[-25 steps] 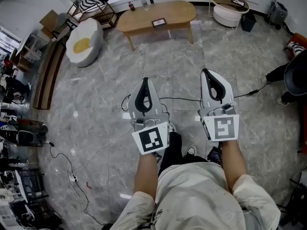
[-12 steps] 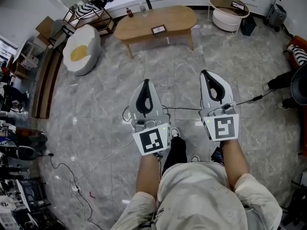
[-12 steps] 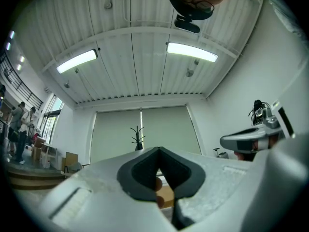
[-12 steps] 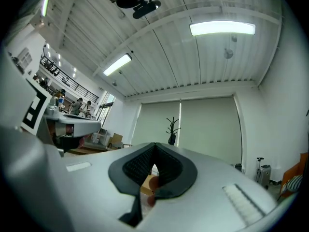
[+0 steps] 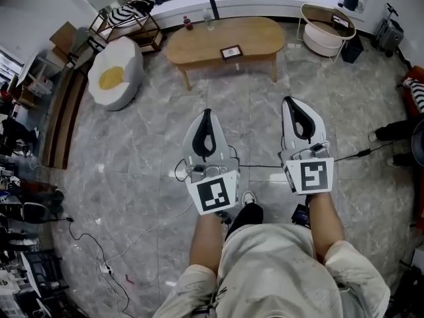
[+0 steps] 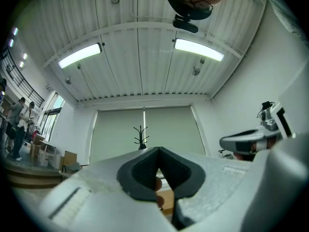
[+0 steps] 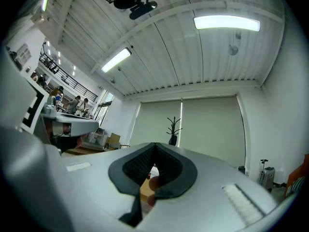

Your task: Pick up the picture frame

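Observation:
The picture frame (image 5: 231,52), small and dark with a pale picture, lies flat on the oval wooden table (image 5: 199,42) at the top of the head view. My left gripper (image 5: 207,113) and right gripper (image 5: 292,103) are held side by side over the marble floor, well short of the table and pointing toward it. Both are shut with nothing between their jaws. In the left gripper view the left gripper (image 6: 158,154) points slightly upward at a blind-covered window. The right gripper (image 7: 154,150) shows the same in its own view. The frame is hidden in both gripper views.
A white beanbag seat with a yellow cushion (image 5: 114,71) sits left of the table. A round white basket table (image 5: 324,28) stands at its right. A red-capped bottle (image 5: 188,23) is on the table's far left edge. Cables (image 5: 132,225) trail across the floor. A person's feet (image 5: 391,134) show at right.
The table and frame have drifted lower and right in the head view as the person walks toward them. Both grippers keep their pose and stay shut.

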`<state>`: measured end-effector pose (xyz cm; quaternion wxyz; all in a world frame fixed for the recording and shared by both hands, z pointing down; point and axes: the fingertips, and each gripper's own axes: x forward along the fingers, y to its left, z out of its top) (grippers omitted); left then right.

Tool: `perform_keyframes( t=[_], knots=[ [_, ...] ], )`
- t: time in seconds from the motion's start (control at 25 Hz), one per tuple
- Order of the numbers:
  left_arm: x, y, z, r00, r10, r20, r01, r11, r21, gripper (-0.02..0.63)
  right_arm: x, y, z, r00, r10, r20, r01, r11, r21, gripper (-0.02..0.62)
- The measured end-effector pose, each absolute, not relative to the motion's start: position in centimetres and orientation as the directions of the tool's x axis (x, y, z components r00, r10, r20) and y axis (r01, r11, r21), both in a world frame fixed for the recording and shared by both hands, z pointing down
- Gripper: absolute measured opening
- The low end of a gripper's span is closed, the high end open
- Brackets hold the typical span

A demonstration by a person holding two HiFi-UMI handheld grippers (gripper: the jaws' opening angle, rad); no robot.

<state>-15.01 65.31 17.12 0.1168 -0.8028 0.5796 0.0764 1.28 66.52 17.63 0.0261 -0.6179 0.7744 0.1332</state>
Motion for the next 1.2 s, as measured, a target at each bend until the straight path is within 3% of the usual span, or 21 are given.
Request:
perform_keyframes(
  t=[0.48, 1.2],
  knots=[
    [-19.3, 55.9, 15.6, 0.336, -0.893, -0.3, -0.942, -0.321, -0.099, 0.005, -2.6, 57.8, 15.4, -0.196, -0.95, -0.243, -0.969, 0.15, 0.198, 0.002],
    [-12.6, 43.1, 16.4, 0.395, -0.868, -0.301, -0.918, -0.365, -0.153, 0.005, 3.5, 45.7, 16.8, -0.153, -0.95, -0.273, -0.98, 0.111, 0.165, 0.002]
  ],
)
